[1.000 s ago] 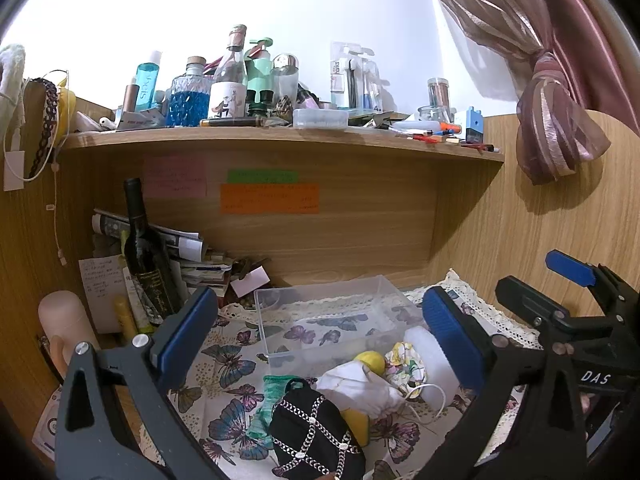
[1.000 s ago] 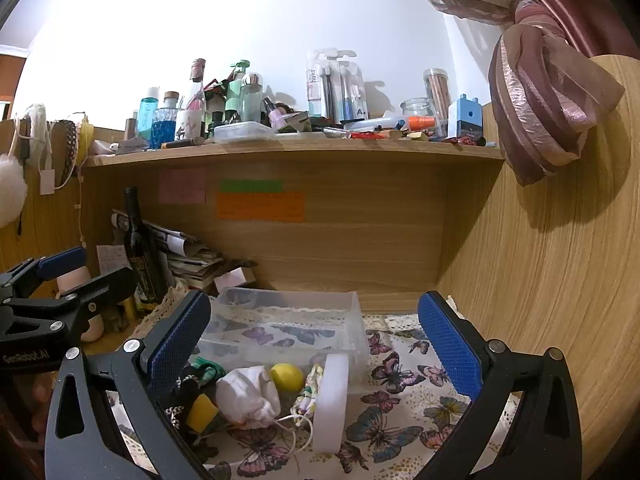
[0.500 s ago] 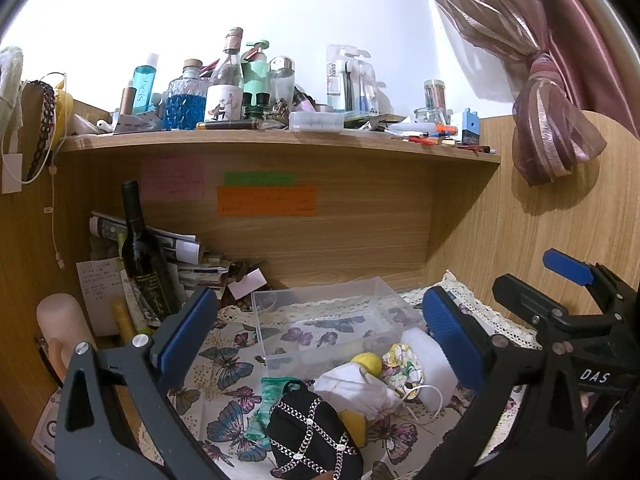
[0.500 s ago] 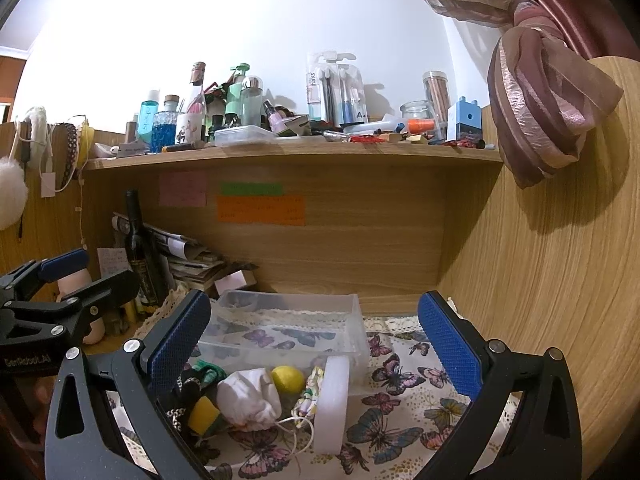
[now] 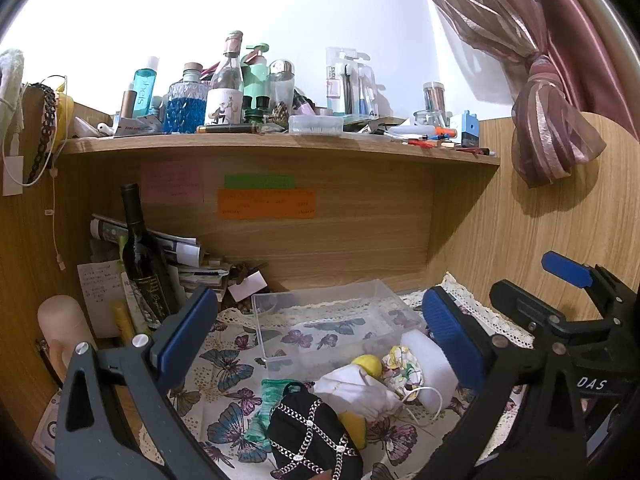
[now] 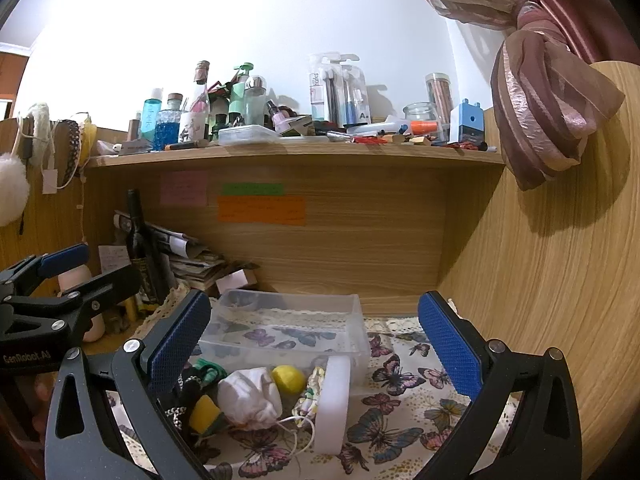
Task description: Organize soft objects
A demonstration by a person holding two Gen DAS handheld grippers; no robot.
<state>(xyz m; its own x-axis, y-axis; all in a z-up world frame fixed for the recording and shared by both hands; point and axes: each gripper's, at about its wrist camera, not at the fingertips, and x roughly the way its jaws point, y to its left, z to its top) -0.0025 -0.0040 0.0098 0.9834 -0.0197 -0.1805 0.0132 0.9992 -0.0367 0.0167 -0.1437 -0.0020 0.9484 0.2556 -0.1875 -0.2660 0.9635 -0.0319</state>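
A pile of soft things lies on the butterfly cloth (image 5: 224, 376) in front of a clear plastic box (image 5: 328, 320): a black chain-patterned pouch (image 5: 312, 436), a white cloth bundle (image 5: 356, 394), a yellow ball (image 5: 368, 364), a patterned face mask (image 5: 402, 370), a white foam block (image 5: 428, 360), a green knit piece (image 5: 268, 396) and a yellow sponge (image 6: 204, 410). The box (image 6: 288, 328) holds nothing. My left gripper (image 5: 316, 328) is open above the pile. My right gripper (image 6: 316, 336) is open, held above the box and pile.
A dark wine bottle (image 5: 144, 264) and stacked papers (image 5: 176, 252) stand at the back left. A shelf (image 5: 280, 144) above carries several bottles and jars. Wooden walls close the back and right. A pink curtain (image 5: 552, 136) hangs at the right.
Both grippers have hardly moved; the views shifted very slightly. The pile and box lie as before.
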